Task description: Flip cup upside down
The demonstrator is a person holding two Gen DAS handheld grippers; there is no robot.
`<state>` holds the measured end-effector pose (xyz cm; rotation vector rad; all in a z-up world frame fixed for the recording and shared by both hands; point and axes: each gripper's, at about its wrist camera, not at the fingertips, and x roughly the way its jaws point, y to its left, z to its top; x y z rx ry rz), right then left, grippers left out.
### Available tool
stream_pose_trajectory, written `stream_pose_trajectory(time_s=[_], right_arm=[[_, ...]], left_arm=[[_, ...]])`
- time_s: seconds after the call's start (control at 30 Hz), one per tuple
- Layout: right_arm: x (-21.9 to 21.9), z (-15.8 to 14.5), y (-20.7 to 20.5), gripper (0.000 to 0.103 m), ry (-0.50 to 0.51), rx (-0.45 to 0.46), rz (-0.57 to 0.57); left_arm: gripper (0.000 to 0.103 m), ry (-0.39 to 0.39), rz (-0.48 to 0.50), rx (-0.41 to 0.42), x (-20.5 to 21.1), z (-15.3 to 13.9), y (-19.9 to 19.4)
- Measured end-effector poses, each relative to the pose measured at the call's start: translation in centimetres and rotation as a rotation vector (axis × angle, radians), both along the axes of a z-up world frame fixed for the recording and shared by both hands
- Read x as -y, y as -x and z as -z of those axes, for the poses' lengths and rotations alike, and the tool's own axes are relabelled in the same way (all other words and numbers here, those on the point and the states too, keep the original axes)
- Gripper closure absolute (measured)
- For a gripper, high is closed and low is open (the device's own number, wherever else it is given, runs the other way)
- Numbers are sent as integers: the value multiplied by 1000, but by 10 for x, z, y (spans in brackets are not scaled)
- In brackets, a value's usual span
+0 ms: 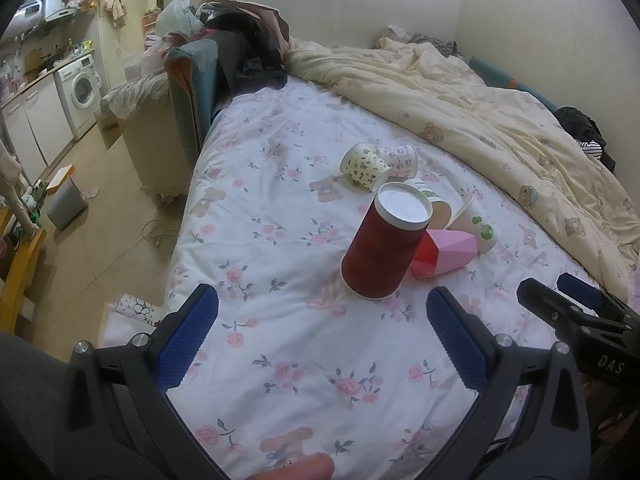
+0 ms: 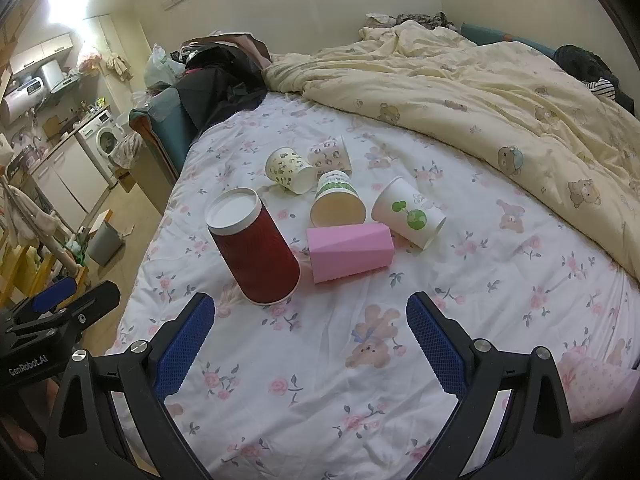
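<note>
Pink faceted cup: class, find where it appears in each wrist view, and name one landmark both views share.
Left wrist view: the pink faceted cup lies on its side right of centre, partly hidden behind the upside-down red ribbed cup.
Right wrist view: the pink faceted cup lies in full view at the centre, right of the red ribbed cup.
Shared landmark: the red ribbed cup, white base up.

Dim warm indoor light, ceiling glare upper left, fisheye-curved vignetted edges, soft shadows.
</note>
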<state>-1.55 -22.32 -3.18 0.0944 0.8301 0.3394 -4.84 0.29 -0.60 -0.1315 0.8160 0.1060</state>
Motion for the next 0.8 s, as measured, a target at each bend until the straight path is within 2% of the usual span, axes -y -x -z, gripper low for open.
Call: stream_pose_trajectory(time_s=[0.8], right_arm=[[1, 3, -1, 4, 0, -6, -1]], left_arm=[[0, -2, -7, -12, 6, 3, -3]])
